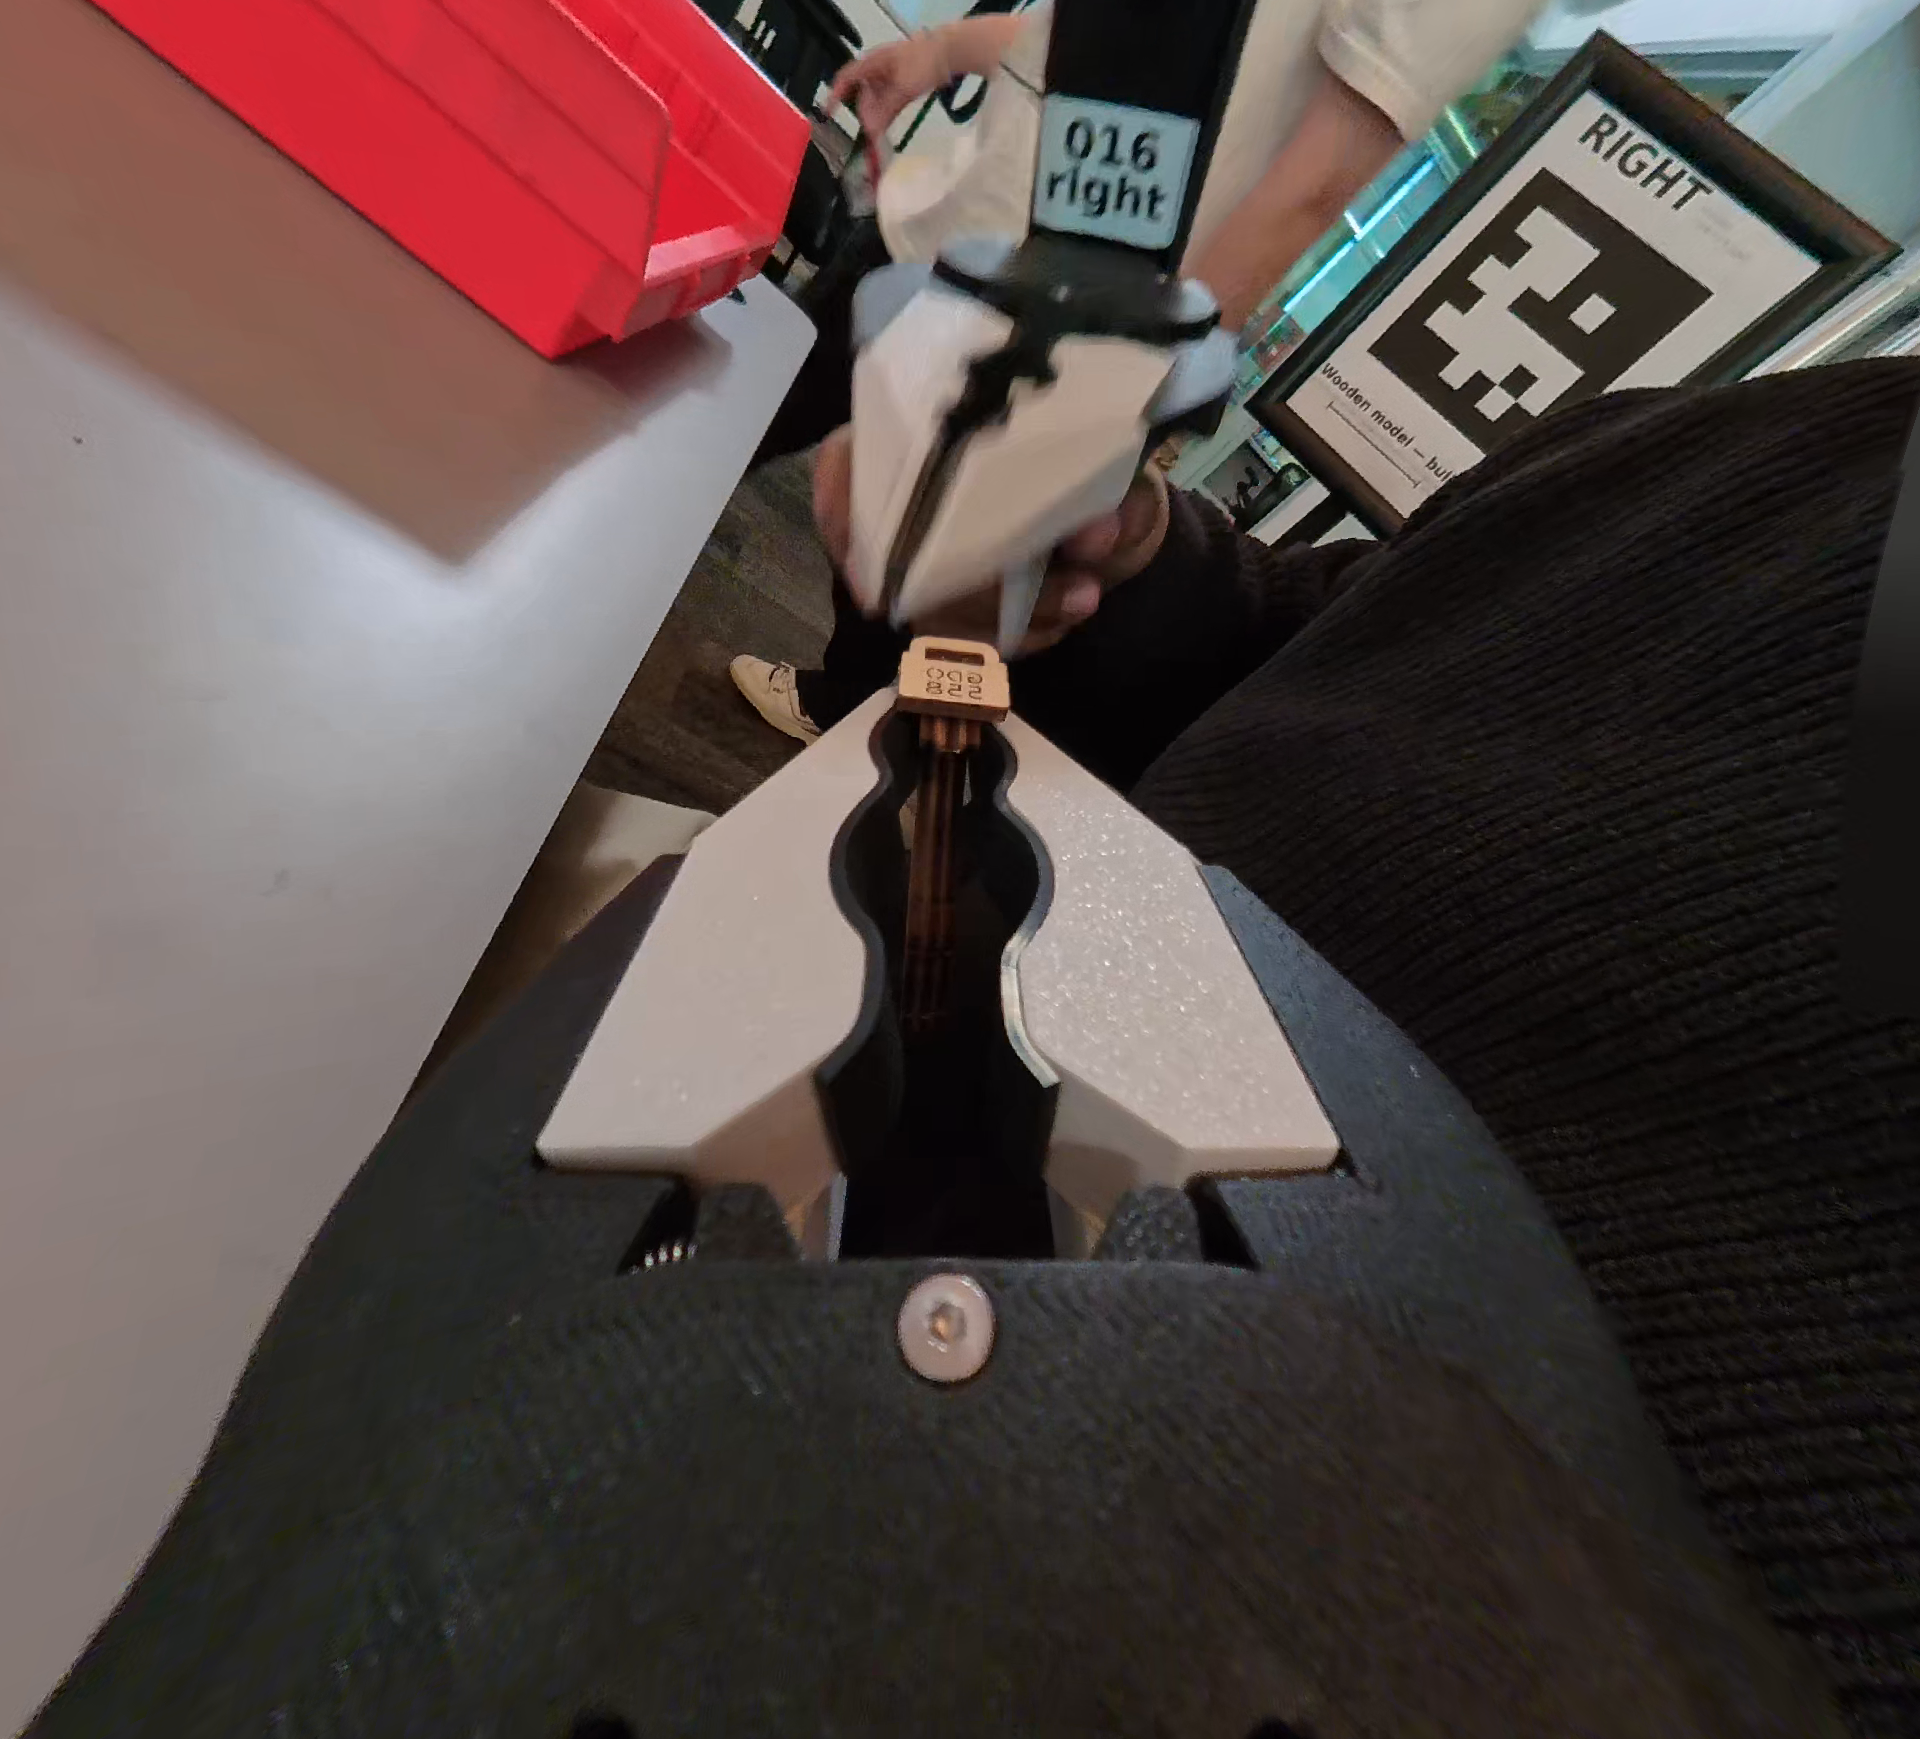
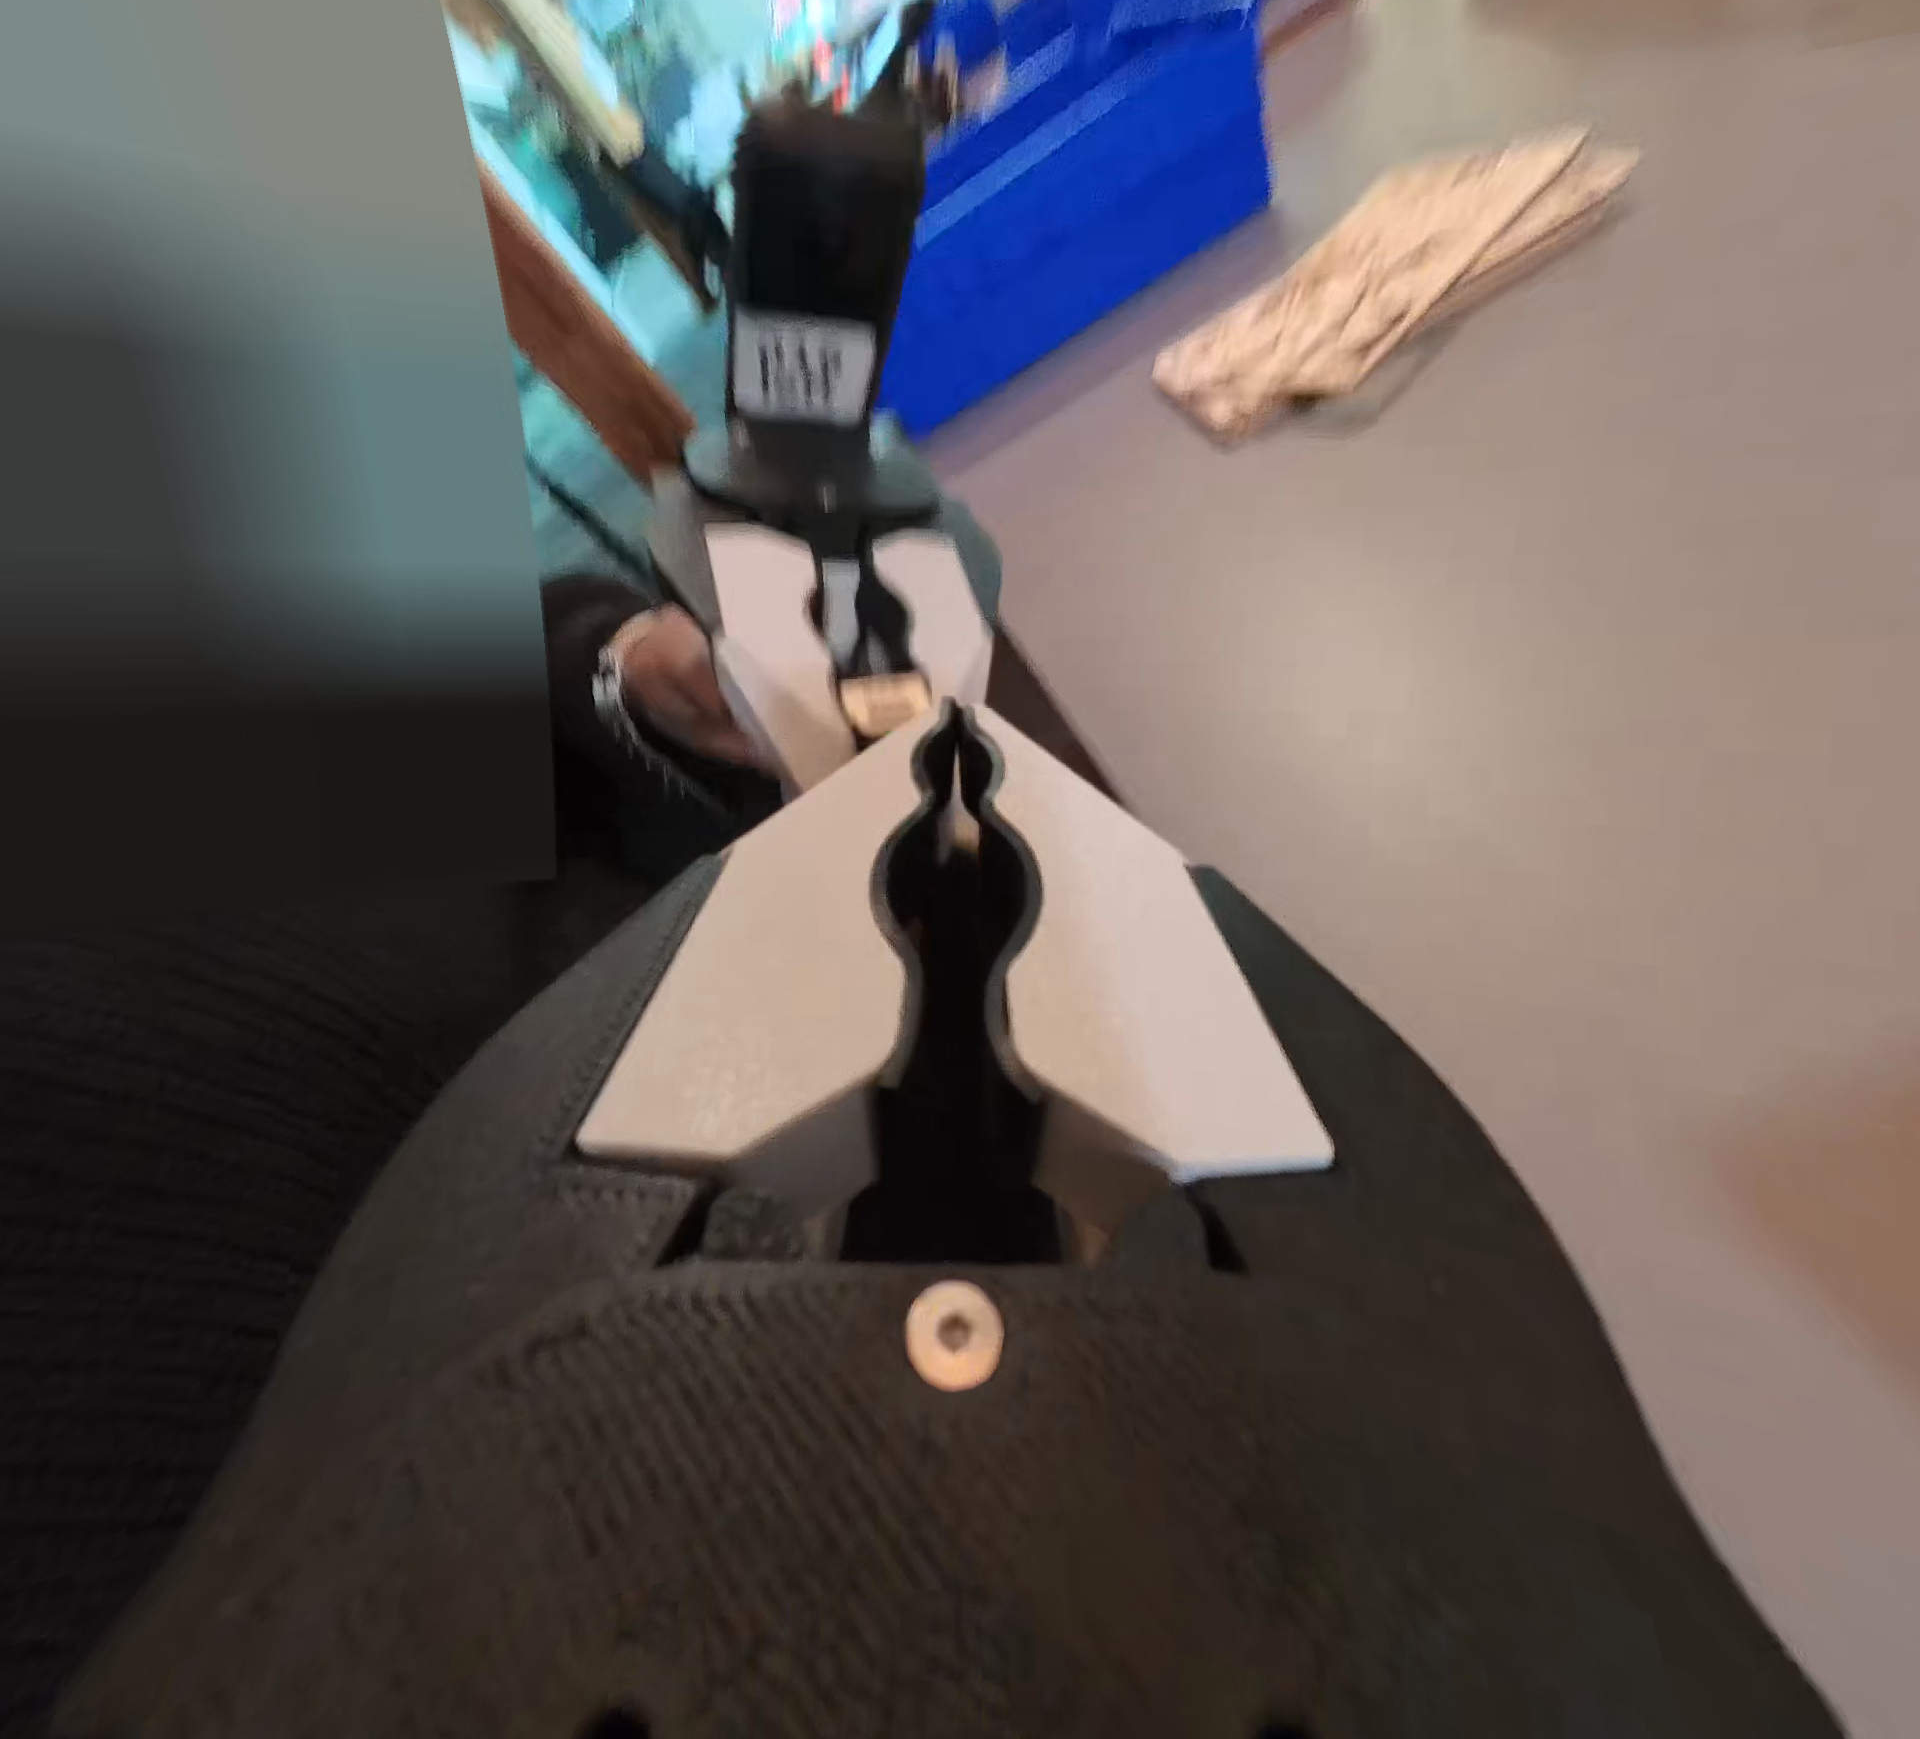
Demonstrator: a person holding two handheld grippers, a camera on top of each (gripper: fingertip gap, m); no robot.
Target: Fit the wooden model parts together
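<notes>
I see the grey table (image 1: 208, 754) running along my left gripper's nine o'clock side, its edge slanting from six o'clock up toward twelve, with the red bin (image 1: 436, 58) sitting at the far corner near eleven o'clock. Off that edge the space between both tools hangs over open floor, with a dark knitted sleeve (image 1: 1558, 858) crowding the three o'clock side and a framed marker sign (image 1: 1579, 287) standing at two o'clock.

My left gripper (image 1: 951, 718) has its white fingers pinched narrowly on the wooden model part (image 1: 953, 681), a thin layered stack gripped edge-on, its small slotted head poking out past the fingertips at twelve o'clock. The right gripper (image 1: 940, 588) points back at it from twelve o'clock, tips just beside that head; I cannot tell whether they touch.

From the right wrist view, heavily blurred, my right gripper (image 2: 954, 723) has its fingers drawn nearly together, and I cannot tell whether anything sits between them. The left gripper (image 2: 883, 702) faces it at twelve o'clock. Table surface spreads toward three o'clock, with wooden sheets (image 2: 1392, 276) lying at two o'clock and a blue bin (image 2: 1101, 183) at one o'clock.
</notes>
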